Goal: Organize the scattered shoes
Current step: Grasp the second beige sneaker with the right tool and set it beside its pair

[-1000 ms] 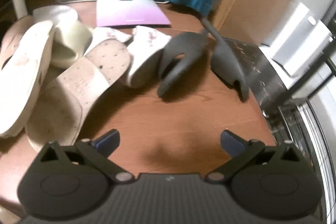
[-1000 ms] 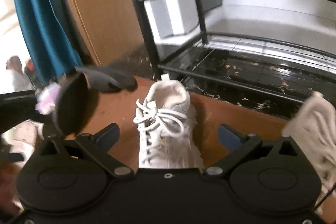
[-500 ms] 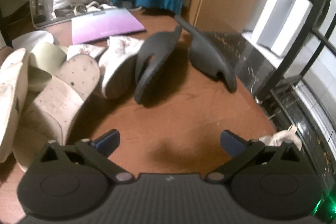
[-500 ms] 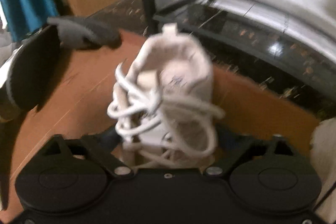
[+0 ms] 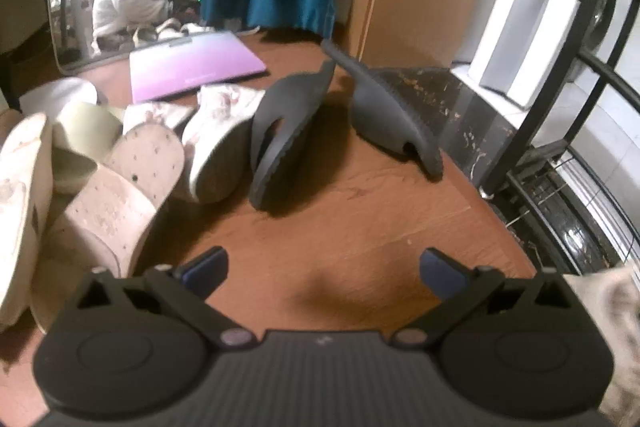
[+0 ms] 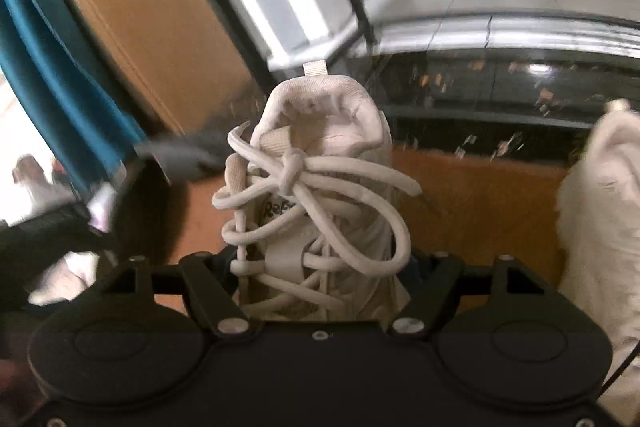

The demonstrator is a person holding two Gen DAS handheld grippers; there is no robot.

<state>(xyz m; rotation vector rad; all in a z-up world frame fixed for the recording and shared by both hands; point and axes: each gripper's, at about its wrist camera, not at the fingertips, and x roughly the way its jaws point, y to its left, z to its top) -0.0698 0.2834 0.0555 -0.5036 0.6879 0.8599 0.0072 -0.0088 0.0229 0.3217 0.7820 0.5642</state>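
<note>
Left wrist view: my left gripper point(image 5: 323, 265) hangs open and empty over the wooden floor point(image 5: 340, 211), with two black slippers point(image 5: 280, 131) just beyond it and a heap of pale sandals point(image 5: 108, 195) left of those. Right wrist view: my right gripper point(image 6: 322, 267) is clamped on the white sneaker point(image 6: 320, 179) at its laced midfoot, heel pointing toward the black rack point(image 6: 480, 99). I judge it light and soft, loose laces liable to snag, so the firmer sides suit best.

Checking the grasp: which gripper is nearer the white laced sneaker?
Right. The right gripper is shut on the white laced sneaker; the left gripper hovers open above bare floor, apart from it.
</note>
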